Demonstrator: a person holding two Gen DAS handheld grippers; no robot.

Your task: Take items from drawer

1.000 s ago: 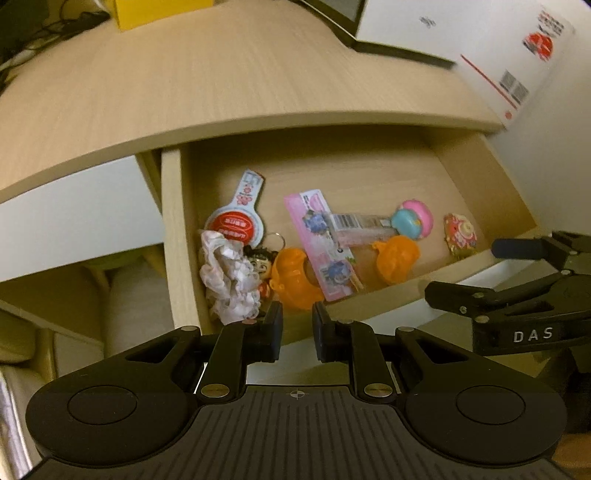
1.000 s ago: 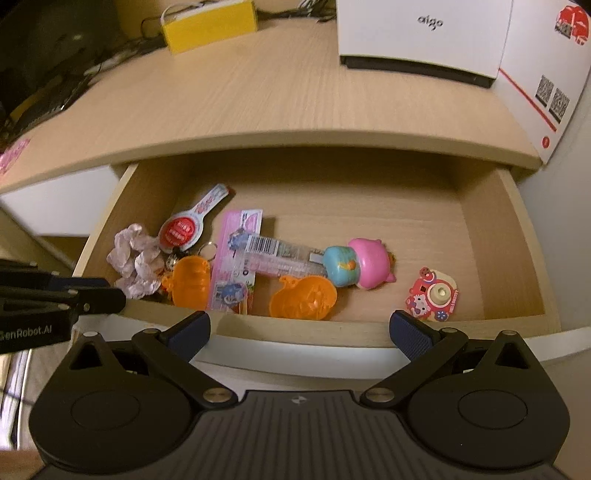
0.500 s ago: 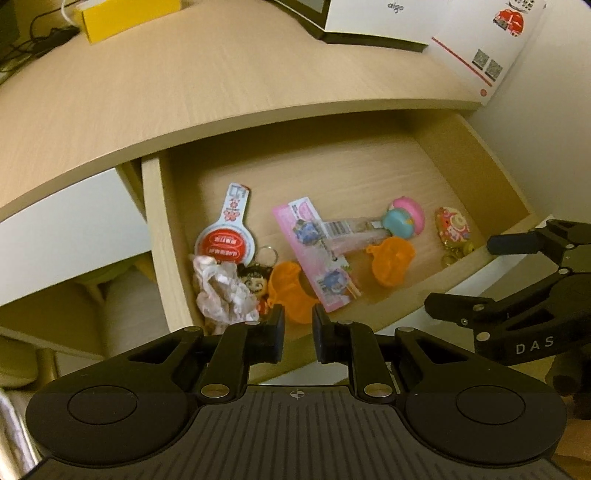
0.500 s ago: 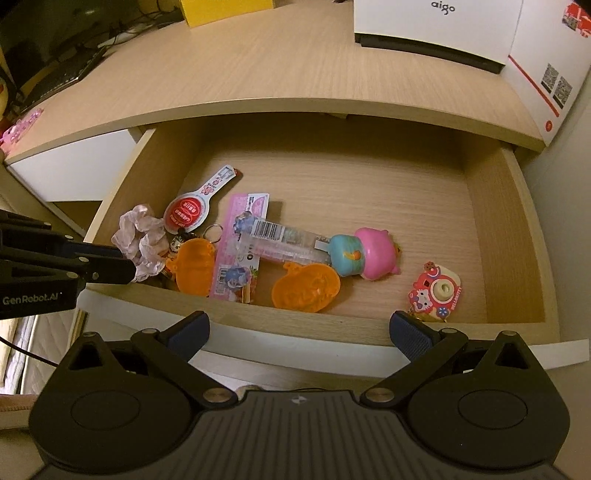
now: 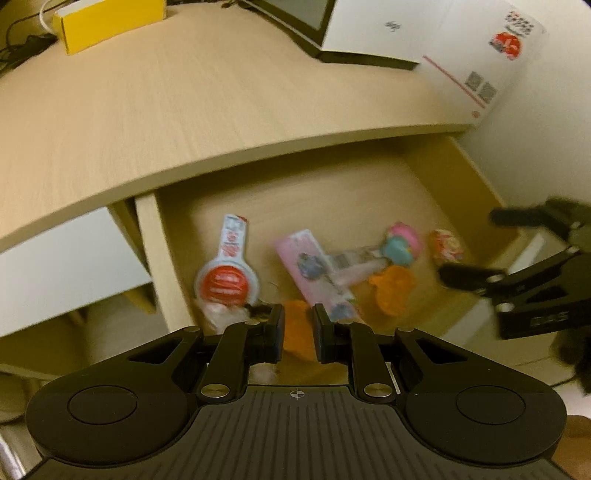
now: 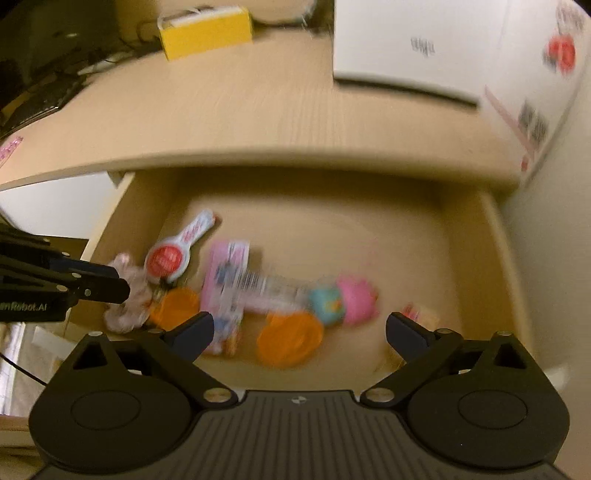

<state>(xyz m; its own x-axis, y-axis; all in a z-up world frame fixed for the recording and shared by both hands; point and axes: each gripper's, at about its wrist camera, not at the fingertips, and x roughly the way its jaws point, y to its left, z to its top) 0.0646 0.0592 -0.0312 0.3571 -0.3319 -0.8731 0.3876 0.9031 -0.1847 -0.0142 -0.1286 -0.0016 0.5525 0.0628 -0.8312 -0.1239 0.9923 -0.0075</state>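
Small toys (image 6: 288, 343) lie along the drawer's (image 6: 506, 258) front edge, likely light, hard, slick plastic, best pinched across flat sides; left gripper (image 5: 297, 334) narrowly apart and empty, right gripper (image 6: 299, 330) wide apart.

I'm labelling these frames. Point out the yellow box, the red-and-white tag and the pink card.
yellow box (image 6: 207, 33), right wrist view, front face.
red-and-white tag (image 5: 224, 285), left wrist view, red disc.
pink card (image 5: 308, 264), left wrist view, middle.
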